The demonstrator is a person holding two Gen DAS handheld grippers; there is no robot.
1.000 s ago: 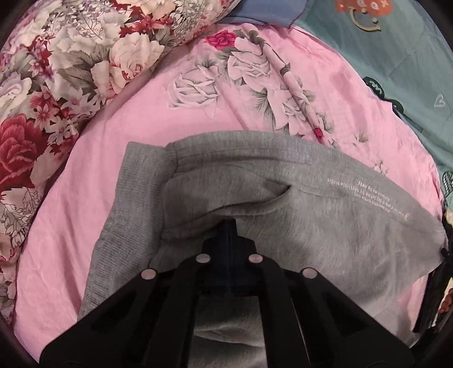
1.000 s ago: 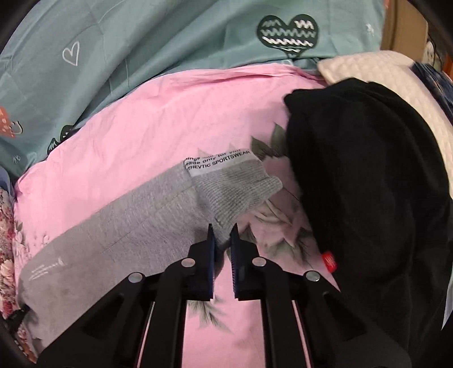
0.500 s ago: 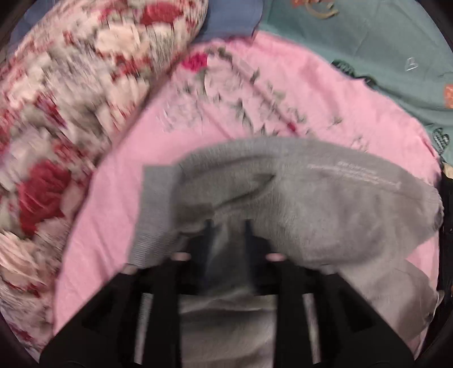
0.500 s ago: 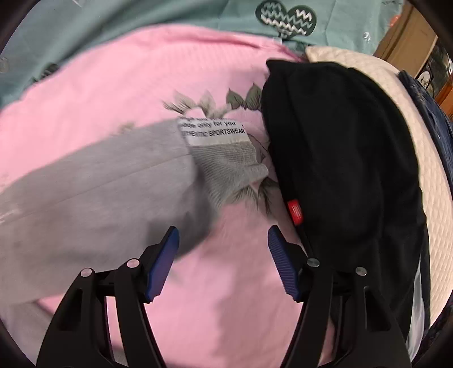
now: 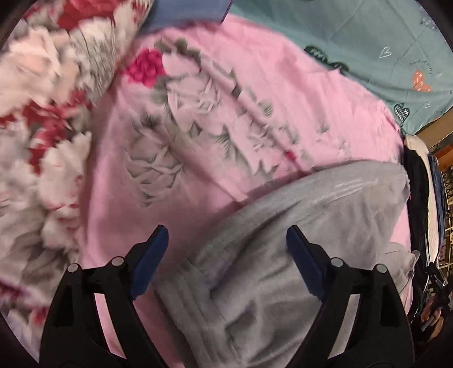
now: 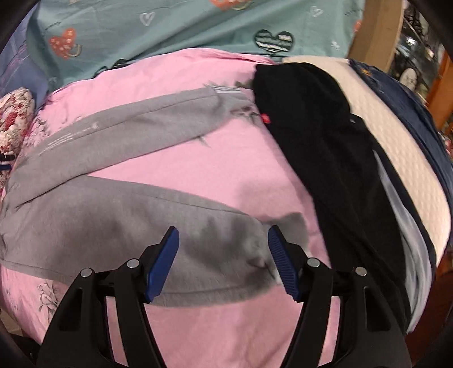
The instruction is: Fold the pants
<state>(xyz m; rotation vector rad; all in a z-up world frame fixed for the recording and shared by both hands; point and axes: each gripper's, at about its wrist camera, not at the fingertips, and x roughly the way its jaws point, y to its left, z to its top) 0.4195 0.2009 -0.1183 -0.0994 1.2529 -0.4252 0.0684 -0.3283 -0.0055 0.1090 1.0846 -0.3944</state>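
Grey sweatpants (image 6: 119,198) lie flat on the pink floral bedsheet (image 6: 215,158), their two legs spread apart in a V toward the right. The near leg's cuff end lies just beyond my right gripper (image 6: 223,240), which is open and empty above it. In the left wrist view the waist end of the pants (image 5: 283,254) lies bunched on the sheet under my left gripper (image 5: 226,240), which is open and holds nothing. The view is blurred by motion.
A black garment (image 6: 325,136) lies on the sheet right of the pants, against a white quilted pad (image 6: 396,136) and dark blue cloth. A floral pillow (image 5: 42,113) sits at the left. A teal patterned cover (image 6: 184,25) lies at the back.
Both grippers have opened and let go of the pants. The right gripper has pulled back from the far leg's cuff to the near leg. The left gripper has swung left.
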